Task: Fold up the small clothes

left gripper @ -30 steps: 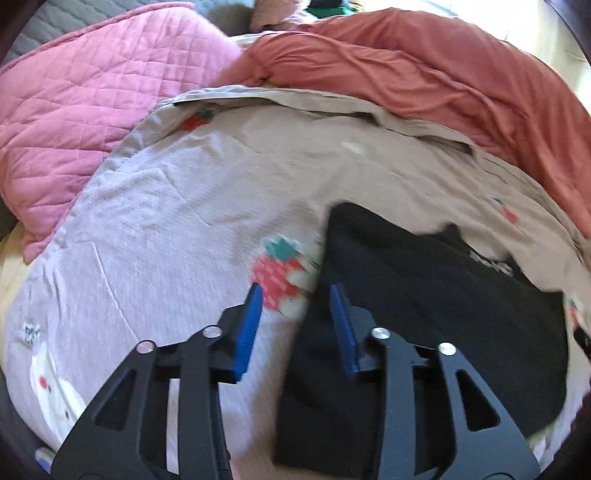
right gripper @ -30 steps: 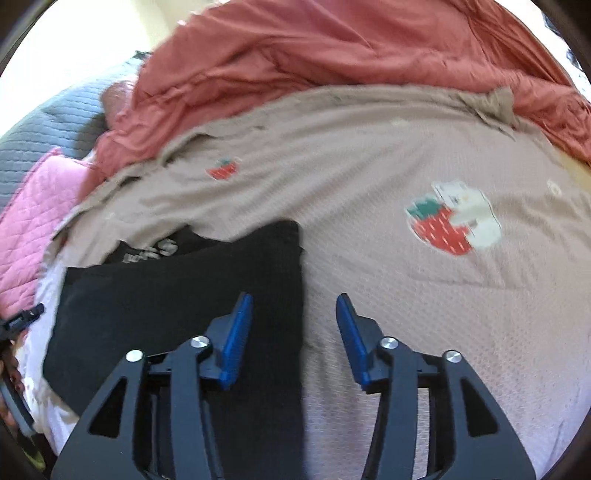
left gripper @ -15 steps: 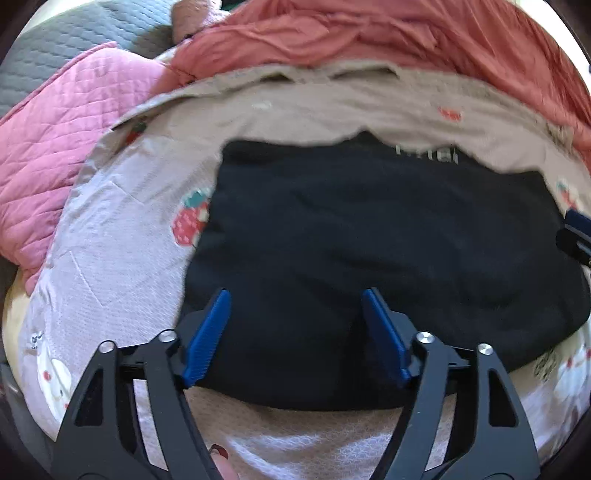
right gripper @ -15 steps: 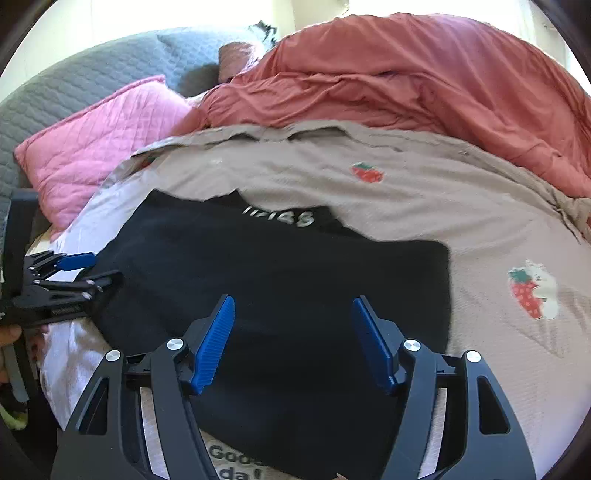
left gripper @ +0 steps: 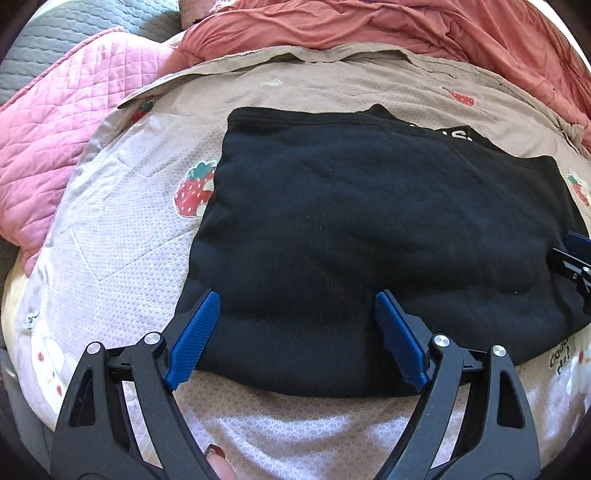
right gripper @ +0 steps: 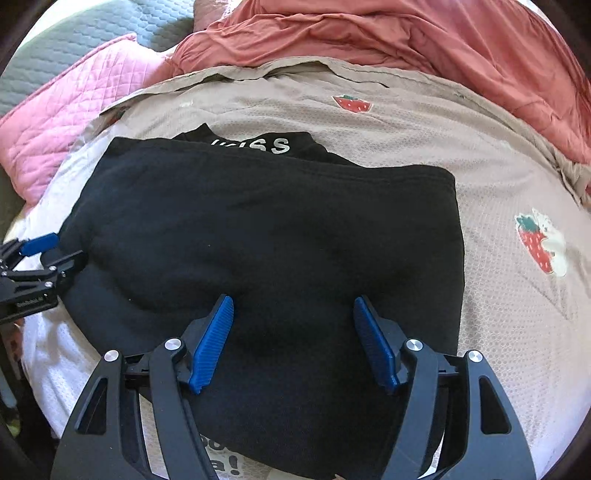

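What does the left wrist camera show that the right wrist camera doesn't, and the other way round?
Only the left wrist view shows a fingernail at the bottom edge and the right gripper from the side. Only the right wrist view shows the white lettering nearly whole and the left gripper from the side. Both show the folded black garment on the strawberry sheet, the pink pillow, the red blanket, and open fingers.

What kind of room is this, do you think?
Most likely a bedroom: the black garment lies on a strawberry-print bedsheet, with a pink quilted pillow and a rumpled red duvet behind.
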Demonstrator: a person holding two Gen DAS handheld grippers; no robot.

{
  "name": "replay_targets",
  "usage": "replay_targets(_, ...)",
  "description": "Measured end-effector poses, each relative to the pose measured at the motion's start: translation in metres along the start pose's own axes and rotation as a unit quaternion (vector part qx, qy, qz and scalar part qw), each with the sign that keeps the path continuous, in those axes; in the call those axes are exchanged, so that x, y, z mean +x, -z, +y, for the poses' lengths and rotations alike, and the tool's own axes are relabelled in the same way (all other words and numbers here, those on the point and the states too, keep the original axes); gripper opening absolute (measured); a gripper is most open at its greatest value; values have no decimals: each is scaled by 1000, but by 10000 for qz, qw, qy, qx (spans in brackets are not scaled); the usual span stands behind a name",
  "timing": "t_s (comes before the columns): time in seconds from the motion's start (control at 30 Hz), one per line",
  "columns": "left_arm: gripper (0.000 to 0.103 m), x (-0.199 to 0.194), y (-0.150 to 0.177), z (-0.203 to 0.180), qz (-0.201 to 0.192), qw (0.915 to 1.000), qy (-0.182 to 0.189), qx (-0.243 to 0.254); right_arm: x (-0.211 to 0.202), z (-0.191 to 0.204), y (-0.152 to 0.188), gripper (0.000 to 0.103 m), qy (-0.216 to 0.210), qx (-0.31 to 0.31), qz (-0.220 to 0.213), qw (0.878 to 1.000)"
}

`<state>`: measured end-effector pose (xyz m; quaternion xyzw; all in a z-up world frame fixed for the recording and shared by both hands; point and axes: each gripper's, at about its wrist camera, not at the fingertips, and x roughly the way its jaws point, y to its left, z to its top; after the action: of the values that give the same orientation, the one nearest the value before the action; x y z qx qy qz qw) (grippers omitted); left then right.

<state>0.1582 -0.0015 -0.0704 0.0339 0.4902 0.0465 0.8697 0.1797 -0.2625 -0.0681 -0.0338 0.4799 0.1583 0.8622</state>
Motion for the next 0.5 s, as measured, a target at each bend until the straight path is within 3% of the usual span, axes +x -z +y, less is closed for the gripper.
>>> replay_targets(0.23, 79, -12, 0, 4, -13, 9999, 44, -103, -2, -2, 1, 67, -73, 94, -24, 9999)
replay_targets(0.3, 82, -16, -1, 6, -20, 9999, 60, -156, -2, -3, 1, 77, -103, 152, -5, 9998)
replay_targets(0.5, 88, -29, -1, 10, -79, 9997, 76, -232, -5, -2, 2, 79, -110, 192, -40, 9997)
